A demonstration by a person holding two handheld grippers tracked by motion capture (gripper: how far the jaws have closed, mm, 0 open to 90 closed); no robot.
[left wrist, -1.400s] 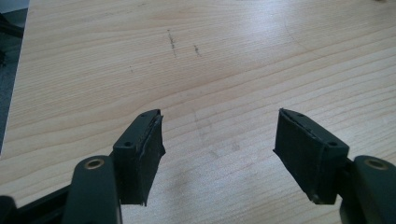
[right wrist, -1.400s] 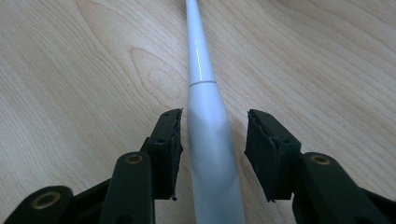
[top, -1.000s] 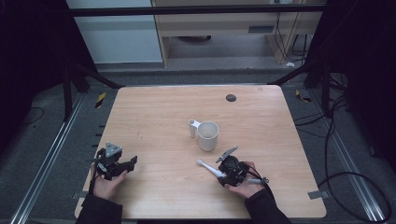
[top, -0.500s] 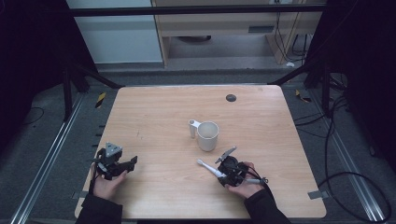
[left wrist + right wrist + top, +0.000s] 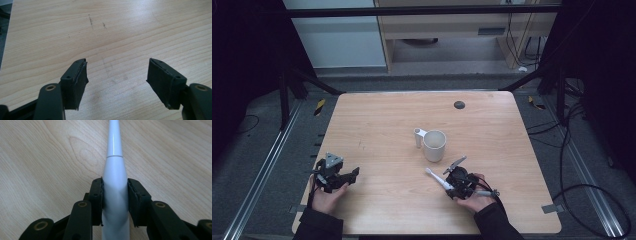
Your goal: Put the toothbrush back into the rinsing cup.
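With the white toothbrush clamped in the just-closed right gripper, it should be lifted level toward the mug, the left gripper being kept wide open.

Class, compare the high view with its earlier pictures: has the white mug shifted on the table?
No. The white mug stands at the same spot below the dark round mark on the table, handle toward the left as before.

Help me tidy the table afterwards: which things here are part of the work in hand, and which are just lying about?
In use:
- slim white plastic toothbrush-like handle, clamped in the right gripper
- white ceramic mug, nearest to it, probably its target

Lying about:
- small dark round spot near the wooden table's far edge
- left gripper, open, idle
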